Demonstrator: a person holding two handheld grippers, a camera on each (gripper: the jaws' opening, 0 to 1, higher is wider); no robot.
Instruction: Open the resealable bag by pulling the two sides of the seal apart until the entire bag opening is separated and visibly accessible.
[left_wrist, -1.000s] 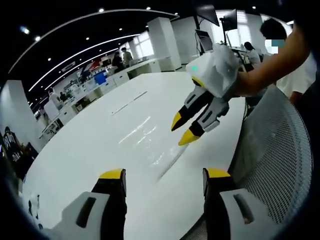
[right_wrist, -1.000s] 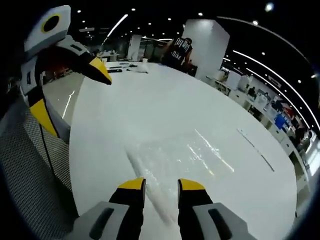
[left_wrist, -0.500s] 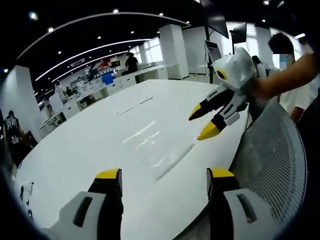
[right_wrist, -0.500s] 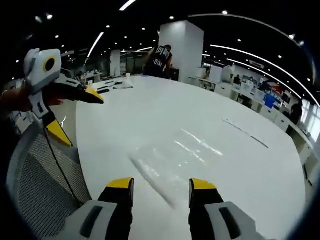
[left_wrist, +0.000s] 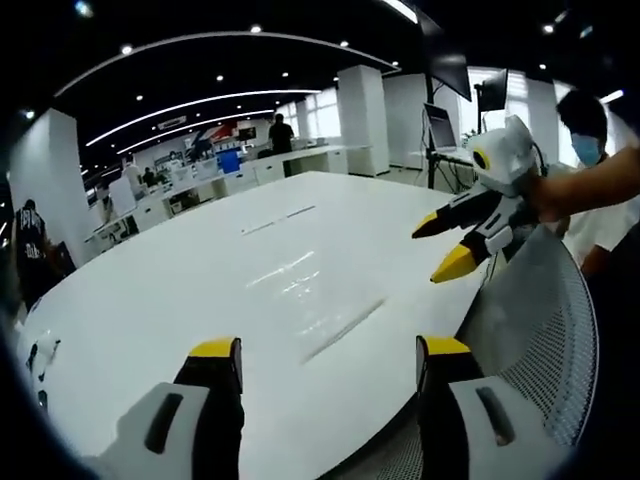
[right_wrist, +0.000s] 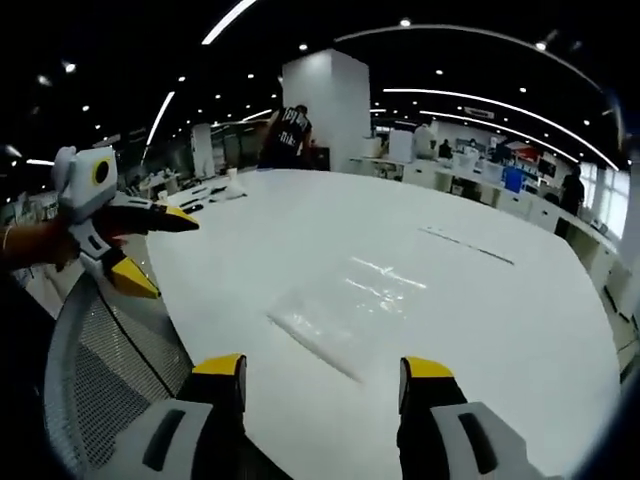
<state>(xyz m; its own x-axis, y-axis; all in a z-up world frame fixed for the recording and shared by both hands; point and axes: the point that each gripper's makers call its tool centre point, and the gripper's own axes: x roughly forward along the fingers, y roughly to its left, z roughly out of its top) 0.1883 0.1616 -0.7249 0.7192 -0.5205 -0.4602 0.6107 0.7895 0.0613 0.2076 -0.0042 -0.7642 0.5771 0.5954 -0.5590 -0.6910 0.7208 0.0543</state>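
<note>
Resealable bag (right_wrist: 345, 312): clear plastic, lying flat on the white table (right_wrist: 480, 330), seal strip along the edge nearest the person; in the left gripper view the same bag (left_wrist: 320, 305) reads as little more than glare and a thin dark seal line, so whether the seal is parted anywhere cannot be told. Left gripper (left_wrist: 328, 352): yellow-tipped jaws spread wide, nothing between them, held above the table's near edge, apart from the bag; in the right gripper view it (right_wrist: 152, 252) enters from the left, held in a hand over the chair back, jaws parted. Right gripper (right_wrist: 323, 368): jaws likewise spread wide and empty, raised above the table short of the bag's seal edge; in the left gripper view it (left_wrist: 447, 245) enters from the right, held in a hand, tips apart, clear of the table. Mesh chair back (left_wrist: 545, 330): grey, just beside the table edge. Background: open office with white pillars, desks and several people standing well away.
</note>
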